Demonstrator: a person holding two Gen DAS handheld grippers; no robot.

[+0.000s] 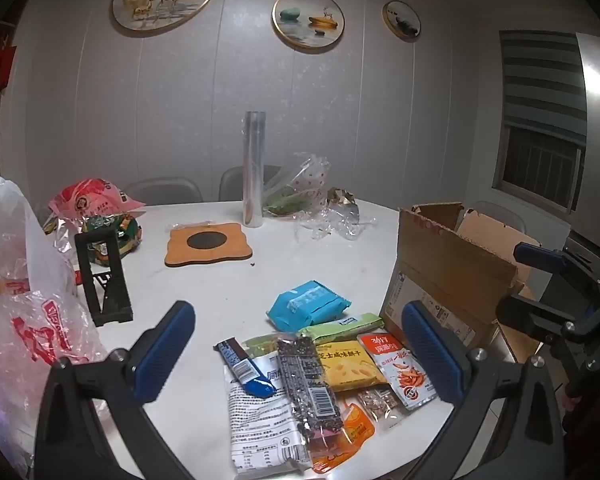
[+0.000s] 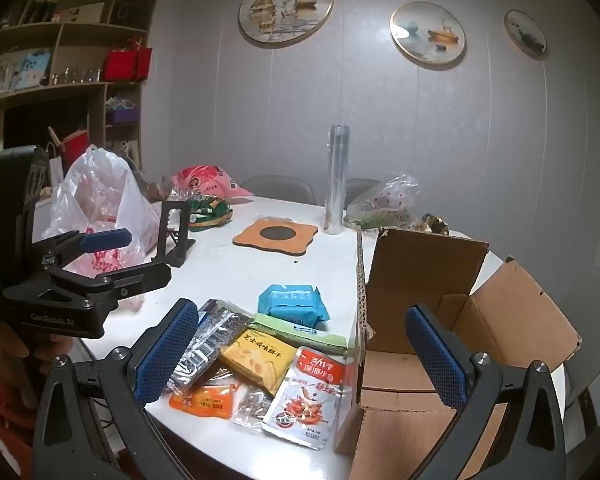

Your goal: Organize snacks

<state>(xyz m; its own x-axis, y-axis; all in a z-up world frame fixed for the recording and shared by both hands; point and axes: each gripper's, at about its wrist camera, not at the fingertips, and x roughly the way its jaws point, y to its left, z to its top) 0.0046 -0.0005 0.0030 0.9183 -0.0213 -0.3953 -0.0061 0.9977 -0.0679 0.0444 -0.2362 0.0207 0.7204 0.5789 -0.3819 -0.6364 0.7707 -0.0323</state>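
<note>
Nearest, two black hand-held grippers with blue ribbed pads are being held above the edge of a round white table [image 1: 228, 280]. The left gripper [image 1: 296, 354] is spread wide and empty, its fingers framing a heap of snack packets. The right gripper [image 2: 300, 356] is likewise released and gripping nothing, one pad hanging over the packets, the other over the open brown cardboard box [image 2: 439, 288].

Between the left pads, a dark speckled seed bar in clear wrap [image 1: 309, 384] is lying on top of a white printed sachet [image 1: 260, 420], with a blue-and-black bar wrapper [image 1: 242, 368] beside it. Just beyond, a yellow cheese-cracker packet [image 1: 345, 364], a red-and-silver fish-snack pouch [image 1: 397, 368], a pale green packet [image 1: 343, 326] and a turquoise biscuit pack [image 1: 307, 304] are being left loose. The box is standing just beside the heap, on its right, apparently empty as far as can be seen.

Judging from this, sorting is only beginning: a packet is being chosen. The next move probably calls for lowering one opened claw over a top packet, closing on its thin edge, and carrying it into the box.

Farther off, an orange wooden coaster [image 1: 208, 245] and a tall silver roll of film [image 1: 253, 168] are standing.
</note>
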